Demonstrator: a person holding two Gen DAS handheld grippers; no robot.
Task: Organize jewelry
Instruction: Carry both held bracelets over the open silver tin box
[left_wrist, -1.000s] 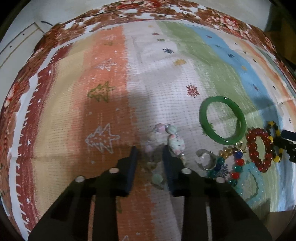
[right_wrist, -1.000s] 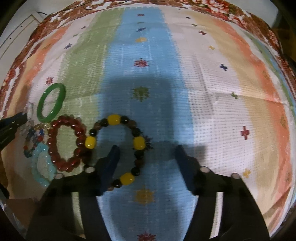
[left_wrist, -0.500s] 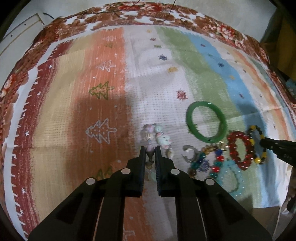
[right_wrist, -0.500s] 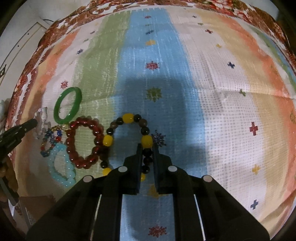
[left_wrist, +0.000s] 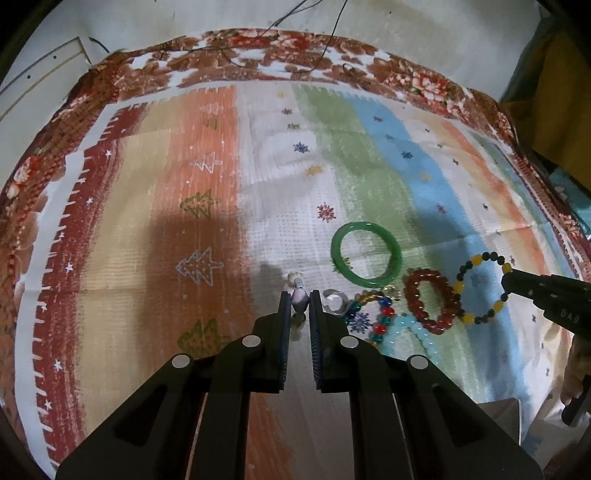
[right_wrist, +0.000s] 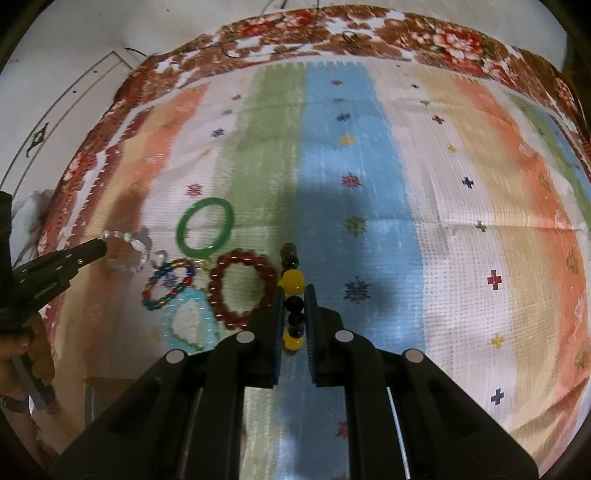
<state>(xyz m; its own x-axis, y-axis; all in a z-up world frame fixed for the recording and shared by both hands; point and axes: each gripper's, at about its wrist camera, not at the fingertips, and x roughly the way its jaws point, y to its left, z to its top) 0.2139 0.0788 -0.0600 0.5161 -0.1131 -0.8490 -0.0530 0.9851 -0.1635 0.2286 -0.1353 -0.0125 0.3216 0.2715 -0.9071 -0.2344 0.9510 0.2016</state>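
Note:
My left gripper (left_wrist: 299, 295) is shut on a pale pastel bead bracelet (left_wrist: 298, 295) and holds it lifted off the cloth; the right wrist view shows it hanging as a loop (right_wrist: 127, 251) from the left gripper (right_wrist: 99, 248). My right gripper (right_wrist: 294, 291) is shut on a black-and-yellow bead bracelet (right_wrist: 293, 284), also lifted; it shows in the left wrist view (left_wrist: 480, 288) hanging from the right gripper (left_wrist: 508, 280). On the cloth lie a green bangle (left_wrist: 365, 258), a red bead bracelet (left_wrist: 428, 301), a multicolour bead bracelet (left_wrist: 376, 310), a light blue bracelet (left_wrist: 402, 332) and a silver ring (left_wrist: 334, 299).
A striped cloth with a floral border (left_wrist: 332, 66) covers the surface. A brown box corner (left_wrist: 498, 417) sits at the near edge beside the jewelry. A pale wall panel (right_wrist: 55, 122) stands beyond the cloth at the left.
Both grippers closed, the left on the pastel bracelet and the right on the black-and-yellow bracelet, then rose and lifted both bracelets off the cloth.

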